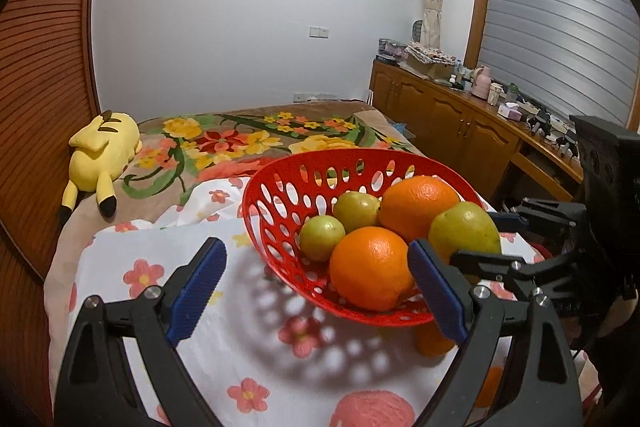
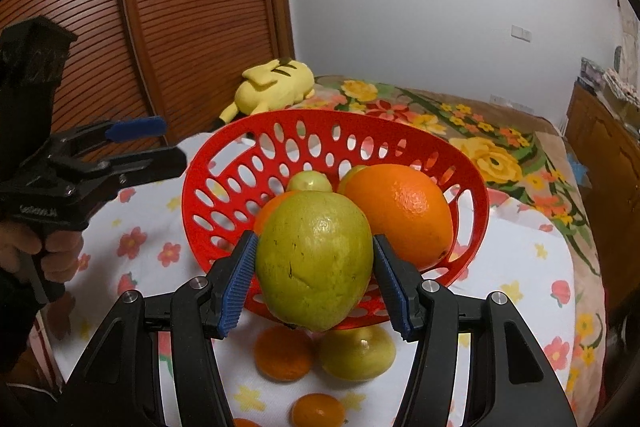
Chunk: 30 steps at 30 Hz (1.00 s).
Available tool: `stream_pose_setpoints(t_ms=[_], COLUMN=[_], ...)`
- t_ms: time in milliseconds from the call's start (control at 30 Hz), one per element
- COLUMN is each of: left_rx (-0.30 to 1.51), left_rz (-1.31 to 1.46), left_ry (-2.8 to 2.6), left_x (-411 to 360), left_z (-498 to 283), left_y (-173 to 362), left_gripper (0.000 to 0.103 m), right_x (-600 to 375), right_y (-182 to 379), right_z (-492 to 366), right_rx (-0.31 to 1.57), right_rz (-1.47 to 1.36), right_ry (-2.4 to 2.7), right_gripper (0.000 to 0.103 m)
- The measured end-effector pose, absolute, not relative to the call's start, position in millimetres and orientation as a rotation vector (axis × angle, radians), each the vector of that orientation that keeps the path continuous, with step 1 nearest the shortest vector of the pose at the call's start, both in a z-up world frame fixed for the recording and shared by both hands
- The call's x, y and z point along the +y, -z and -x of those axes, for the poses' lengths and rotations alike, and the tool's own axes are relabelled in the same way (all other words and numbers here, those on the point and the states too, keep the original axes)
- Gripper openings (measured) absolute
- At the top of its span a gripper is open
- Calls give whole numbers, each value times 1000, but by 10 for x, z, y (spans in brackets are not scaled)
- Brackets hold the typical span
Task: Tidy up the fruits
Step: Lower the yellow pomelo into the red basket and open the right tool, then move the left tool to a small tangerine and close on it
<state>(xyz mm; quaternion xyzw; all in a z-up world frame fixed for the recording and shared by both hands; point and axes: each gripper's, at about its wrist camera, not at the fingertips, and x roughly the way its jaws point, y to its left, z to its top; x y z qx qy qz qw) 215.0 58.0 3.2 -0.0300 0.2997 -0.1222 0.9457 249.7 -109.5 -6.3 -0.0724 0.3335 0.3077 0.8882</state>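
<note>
A red perforated basket [image 2: 332, 115] sits on a floral cloth and holds two oranges [image 2: 400, 215] and two small green fruits [image 1: 322, 237]. My right gripper [image 2: 315, 241] is shut on a large green fruit [image 2: 312, 263], holding it over the basket's near rim; the left wrist view shows that fruit [image 1: 464, 231] beside the oranges. My left gripper [image 1: 316, 247] is open and holds nothing, just in front of the basket [image 1: 280, 187]; in the right wrist view the left gripper [image 2: 164, 145] hovers at the basket's left. An orange [image 2: 284, 353], a green fruit [image 2: 358, 353] and a small orange [image 2: 318, 413] lie loose on the cloth.
A yellow plush toy [image 1: 100, 155] lies on the flowered bedcover behind the basket. A slatted wooden wardrobe [image 2: 180, 27] stands to the left. A wooden cabinet [image 1: 460, 123] with clutter on top runs along the right. A hand [image 2: 24, 251] grips the left gripper's handle.
</note>
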Motion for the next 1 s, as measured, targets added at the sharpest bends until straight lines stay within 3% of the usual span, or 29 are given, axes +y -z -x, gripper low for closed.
stream_pose_setpoints(t_ms=[633, 1000], left_rx=[605, 628], left_rz=[73, 88], left_ry=[275, 312], left_x=[367, 80], left_z=[-1583, -1242], left_y=[48, 308], left_gripper=[93, 93], right_x=[-1499, -1803], right_y=[-200, 151], right_z=[-1853, -1326], right_rx=[622, 634], right_rz=[97, 65], right_ry=[-574, -514], right_gripper=[61, 62])
